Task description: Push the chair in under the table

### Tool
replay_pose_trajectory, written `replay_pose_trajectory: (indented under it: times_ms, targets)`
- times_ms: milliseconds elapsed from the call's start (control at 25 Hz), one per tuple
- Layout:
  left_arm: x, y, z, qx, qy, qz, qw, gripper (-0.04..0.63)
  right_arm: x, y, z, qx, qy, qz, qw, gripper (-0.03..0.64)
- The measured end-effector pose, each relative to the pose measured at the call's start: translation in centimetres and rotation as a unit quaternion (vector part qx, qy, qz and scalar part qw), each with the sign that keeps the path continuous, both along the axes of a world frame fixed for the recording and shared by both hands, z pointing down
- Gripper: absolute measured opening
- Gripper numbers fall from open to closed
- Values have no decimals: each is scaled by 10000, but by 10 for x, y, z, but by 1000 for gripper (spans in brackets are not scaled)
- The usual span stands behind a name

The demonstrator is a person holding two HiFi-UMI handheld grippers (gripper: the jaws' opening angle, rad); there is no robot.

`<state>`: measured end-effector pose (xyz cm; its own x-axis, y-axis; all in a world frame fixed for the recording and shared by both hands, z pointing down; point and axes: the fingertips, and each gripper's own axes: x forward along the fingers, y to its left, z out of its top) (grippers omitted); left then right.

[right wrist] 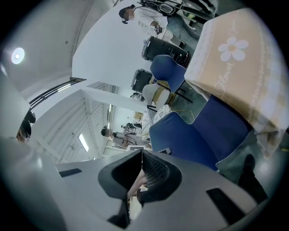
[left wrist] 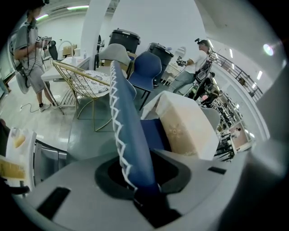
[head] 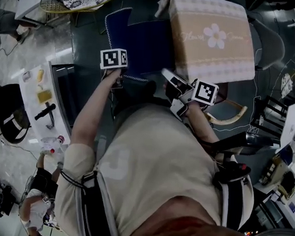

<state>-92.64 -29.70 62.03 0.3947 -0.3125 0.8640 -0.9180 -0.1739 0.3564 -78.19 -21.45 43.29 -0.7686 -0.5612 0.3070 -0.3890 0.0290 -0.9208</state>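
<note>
Chair [head: 142,45], blue with white zigzag stitching, stands before the person with its seat only just tucked beneath the edge of the cloth-covered worktop [head: 211,54]; most of it is not yet under. The left tongs [left wrist: 143,182] are clamped on the stitched top edge of the backrest, pointing steeply down. The right tongs [right wrist: 141,173] are pressed fully together, holding nothing, near the worktop's corner. The grip looks made, so pushing is the step in hand: a steady shove toward the worktop, keeping the chair square to it.
</note>
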Motion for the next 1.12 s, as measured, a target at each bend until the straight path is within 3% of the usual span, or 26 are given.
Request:
replay_pose_trajectory:
  times_ms: [600, 920, 1120]
  targets:
    - [11, -34, -4, 27, 8, 437, 9990, 87, -7, 0, 3, -150, 159, 40, 9998, 12]
    - [10, -35, -3, -120, 443, -246, 9986, 84, 2, -7, 8, -202, 130, 286, 9993, 12]
    - [14, -35, -2, -72, 99, 303, 9995, 84, 2, -3, 6, -101, 109, 339, 9993, 12]
